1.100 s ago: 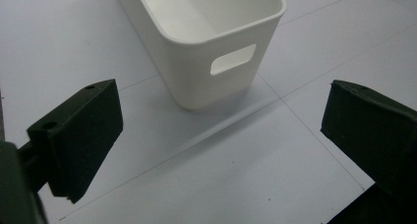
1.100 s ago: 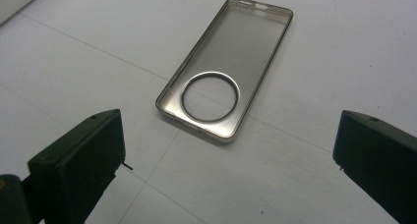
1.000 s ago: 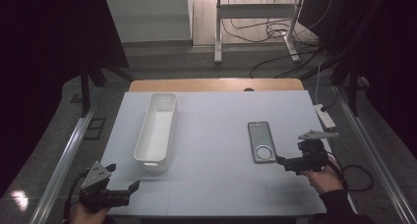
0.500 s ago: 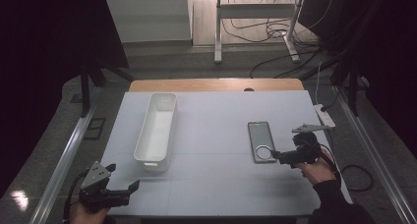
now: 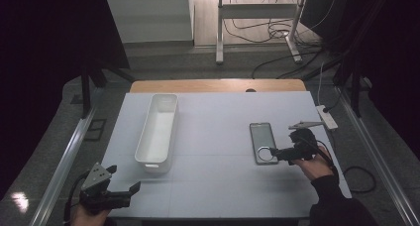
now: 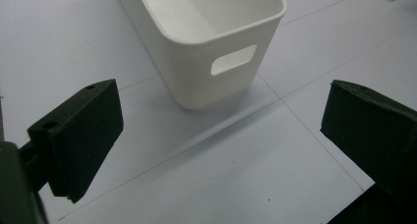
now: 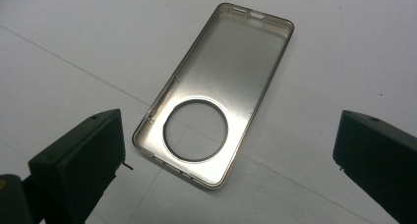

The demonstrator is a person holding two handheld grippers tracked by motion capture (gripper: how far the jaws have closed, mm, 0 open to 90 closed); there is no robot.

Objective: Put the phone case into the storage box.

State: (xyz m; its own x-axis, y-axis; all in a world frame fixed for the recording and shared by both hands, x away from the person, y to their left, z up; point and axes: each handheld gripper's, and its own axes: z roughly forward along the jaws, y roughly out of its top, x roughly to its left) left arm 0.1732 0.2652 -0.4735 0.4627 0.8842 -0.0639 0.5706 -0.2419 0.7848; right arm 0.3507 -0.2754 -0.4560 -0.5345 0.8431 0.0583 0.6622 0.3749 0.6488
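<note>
Lying flat, metal phone frame (image 7: pixel 216 94) with round cutout, right gripper (image 7: pixel 231 170) fingers wide, empty

Each tool is showing two blocky black jaws; the left tool (image 5: pixel 106 194) is carrying a grey three-cornered plate, and the right tool (image 5: pixel 275 153) is trailing a black cable past a dark sleeve (image 5: pixel 334 203).

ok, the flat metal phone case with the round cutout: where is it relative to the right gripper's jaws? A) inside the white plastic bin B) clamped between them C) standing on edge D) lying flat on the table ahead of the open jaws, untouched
D: in the right gripper view the flat metal phone case with the round cutout lies flat on the white table, and the right gripper has its jaws wide apart, clear of it.
</note>
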